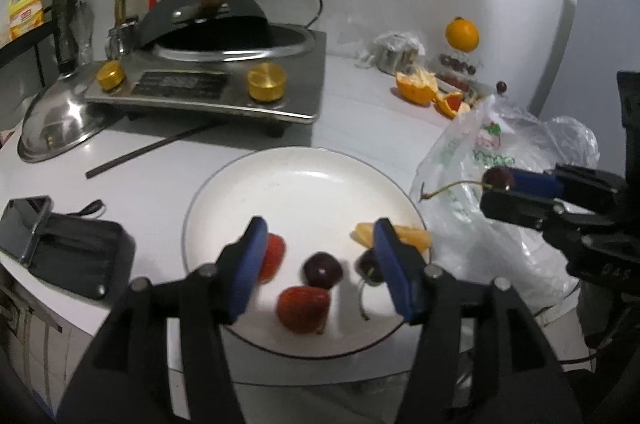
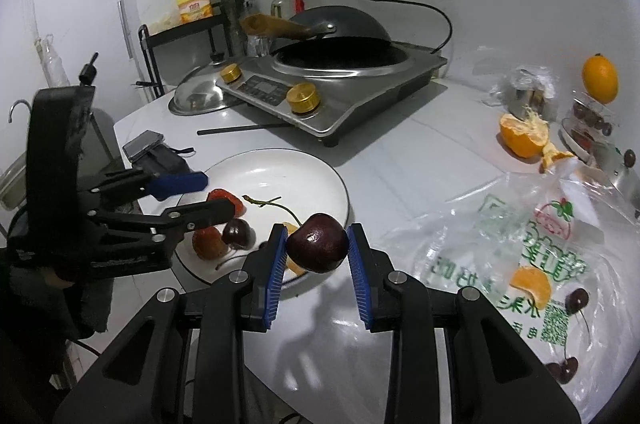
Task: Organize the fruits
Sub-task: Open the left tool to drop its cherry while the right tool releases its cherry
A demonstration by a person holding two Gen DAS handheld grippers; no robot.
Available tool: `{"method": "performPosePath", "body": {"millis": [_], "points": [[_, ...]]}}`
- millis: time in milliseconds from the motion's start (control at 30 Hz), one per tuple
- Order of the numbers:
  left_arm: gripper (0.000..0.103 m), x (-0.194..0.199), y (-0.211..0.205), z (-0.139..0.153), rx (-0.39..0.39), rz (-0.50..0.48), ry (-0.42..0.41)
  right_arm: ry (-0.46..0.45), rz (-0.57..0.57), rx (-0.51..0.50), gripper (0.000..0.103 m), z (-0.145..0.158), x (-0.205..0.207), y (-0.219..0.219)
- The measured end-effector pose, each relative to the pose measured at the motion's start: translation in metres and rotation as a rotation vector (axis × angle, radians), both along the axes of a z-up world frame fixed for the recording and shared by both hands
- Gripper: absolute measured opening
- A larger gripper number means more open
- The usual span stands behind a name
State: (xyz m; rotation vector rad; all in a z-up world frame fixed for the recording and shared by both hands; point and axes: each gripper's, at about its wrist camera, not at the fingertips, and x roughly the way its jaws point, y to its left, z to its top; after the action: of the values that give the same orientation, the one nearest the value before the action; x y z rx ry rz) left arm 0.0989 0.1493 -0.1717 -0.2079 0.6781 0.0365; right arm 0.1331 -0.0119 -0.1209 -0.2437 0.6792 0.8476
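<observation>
White bench (image 2: 400,151) holds a plate (image 2: 320,175) near its front edge. Right gripper (image 2: 318,244) fingers clench a cherry (image 2: 317,248) beside the plate's rim, probably to drop it there. Left gripper (image 1: 320,256) fingers hang loose over the plate's fruit.

No legible txt; plastic bag (image 2: 532,248) print mirrored, blurred
</observation>
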Motion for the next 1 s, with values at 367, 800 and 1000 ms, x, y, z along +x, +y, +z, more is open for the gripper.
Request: {"method": "performPosePath", "body": {"millis": [367, 800, 1000], "points": [[0.058, -0.018, 0.034, -0.012, -0.004, 0.073, 0.022, 0.054, 0.069, -0.017, 0.032, -0.022, 0.012, 0.05], [0.061, -0.028, 0.051, -0.018, -0.033, 0.117, 0.005, 0.114, 0.086, -0.062, 0.032, -0.045, 0.031, 0.086], [0.062, -0.029, 0.05, -0.018, -0.033, 0.111, 0.003, 0.107, 0.071, -0.066, 0.041, -0.043, 0.029, 0.087]]}}
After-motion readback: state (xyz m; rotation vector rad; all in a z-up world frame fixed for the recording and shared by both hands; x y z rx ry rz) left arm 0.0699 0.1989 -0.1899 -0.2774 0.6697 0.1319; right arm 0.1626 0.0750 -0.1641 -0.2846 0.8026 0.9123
